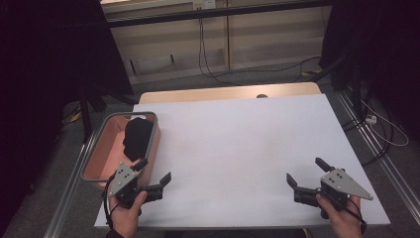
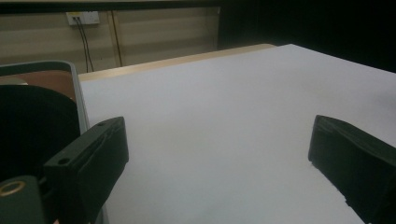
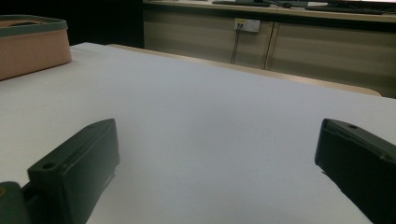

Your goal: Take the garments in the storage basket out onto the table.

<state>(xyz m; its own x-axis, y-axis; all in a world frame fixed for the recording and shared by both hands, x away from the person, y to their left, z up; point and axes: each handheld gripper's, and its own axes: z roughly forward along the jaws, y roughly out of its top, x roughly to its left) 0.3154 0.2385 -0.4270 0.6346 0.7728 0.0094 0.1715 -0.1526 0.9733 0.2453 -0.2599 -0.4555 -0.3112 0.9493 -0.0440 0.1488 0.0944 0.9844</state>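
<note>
Both claws gape wide and empty; the left claw likely must reach 12 o'clock for the black bundle in the bin; the right claw waits.

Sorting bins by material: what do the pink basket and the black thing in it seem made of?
The basket looks like matte pink plastic with a grey rim, its walls smooth and even. The black thing looks like soft cloth, slumped and unshiny, though too dark to be sure.

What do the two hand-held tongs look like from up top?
Both are black. Each carries a grey three-cornered plate with small dark holes: left tongs, right tongs. The jaws are blocky, with a small hole near each tip. A thin black cable trails past the left hand.
</note>
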